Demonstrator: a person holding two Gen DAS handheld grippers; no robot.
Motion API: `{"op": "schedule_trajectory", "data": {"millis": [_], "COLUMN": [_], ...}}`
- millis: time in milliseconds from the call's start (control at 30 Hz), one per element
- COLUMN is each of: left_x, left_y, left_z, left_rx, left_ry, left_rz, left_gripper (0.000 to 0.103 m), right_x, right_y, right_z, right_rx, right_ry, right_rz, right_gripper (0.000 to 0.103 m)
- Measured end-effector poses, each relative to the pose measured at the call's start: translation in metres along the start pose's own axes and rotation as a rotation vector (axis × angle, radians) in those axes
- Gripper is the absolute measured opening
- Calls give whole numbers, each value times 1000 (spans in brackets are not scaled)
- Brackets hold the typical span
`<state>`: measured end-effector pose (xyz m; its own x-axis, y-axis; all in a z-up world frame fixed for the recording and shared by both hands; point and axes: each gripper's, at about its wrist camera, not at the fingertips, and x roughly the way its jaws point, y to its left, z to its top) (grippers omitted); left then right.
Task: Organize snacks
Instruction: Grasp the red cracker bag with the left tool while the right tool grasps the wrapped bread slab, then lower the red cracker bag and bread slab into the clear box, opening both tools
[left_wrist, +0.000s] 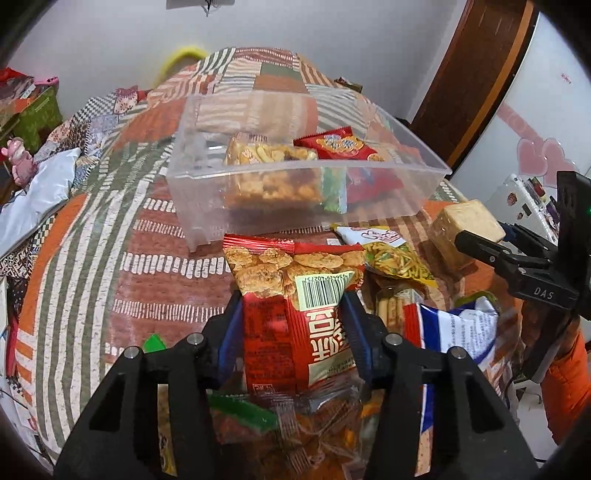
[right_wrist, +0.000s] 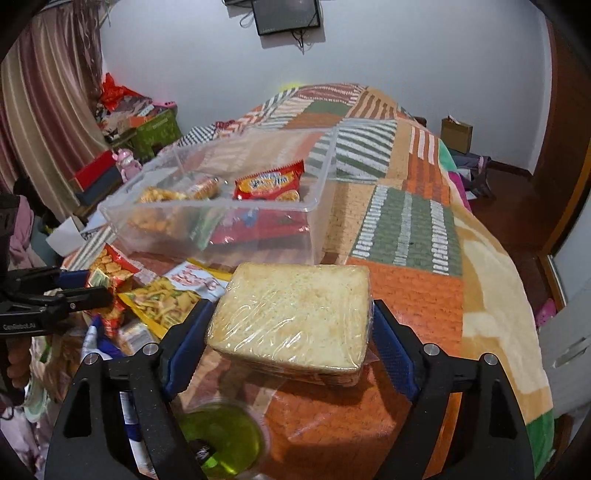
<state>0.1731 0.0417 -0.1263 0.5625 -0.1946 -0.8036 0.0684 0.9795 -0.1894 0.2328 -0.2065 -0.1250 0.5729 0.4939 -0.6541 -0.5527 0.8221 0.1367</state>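
Observation:
My left gripper (left_wrist: 293, 306) is shut on a red cracker packet (left_wrist: 291, 299) with a barcode, held above a pile of snacks. My right gripper (right_wrist: 291, 314) is shut on a plastic-wrapped block of pale bread (right_wrist: 295, 314); it also shows at the right of the left wrist view (left_wrist: 467, 229). A clear plastic bin (left_wrist: 207, 199) stands on the patchwork bedspread ahead of both grippers. It holds a pack of golden snacks (left_wrist: 269, 155) and a red biscuit packet (left_wrist: 340, 146); it also shows in the right wrist view (right_wrist: 317, 199).
Loose snacks lie near the bin: a yellow noodle-snack bag (left_wrist: 391, 254), a blue and white bag (left_wrist: 454, 328), a green jelly cup (right_wrist: 221, 439). Boxes and a pink toy (left_wrist: 18, 158) sit left of the bed. A wooden door (left_wrist: 476, 74) stands at the right.

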Motion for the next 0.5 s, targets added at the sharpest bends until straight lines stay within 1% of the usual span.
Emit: {"op": "schedule_trajectory", "data": {"millis": [133, 233, 333, 500], "left_x": [-15, -25, -36, -54], "left_y": [-4, -5, -3, -6], "left_z": [-1, 2, 4, 12], "left_rx": [17, 11, -4, 13], "left_ry": [-39, -67, -99, -164], "left_rz": [7, 12, -9, 5], "left_gripper": [48, 47, 47, 47], "right_x": [-10, -17, -24, -30], "right_y": [5, 7, 8, 11], "right_z": [3, 7, 12, 22], "right_rx": [-14, -14, -12, -13], "right_ry": [-31, -58, -86, -125], "right_rz": [1, 9, 15, 24], "right_gripper": [82, 82, 82, 82]}}
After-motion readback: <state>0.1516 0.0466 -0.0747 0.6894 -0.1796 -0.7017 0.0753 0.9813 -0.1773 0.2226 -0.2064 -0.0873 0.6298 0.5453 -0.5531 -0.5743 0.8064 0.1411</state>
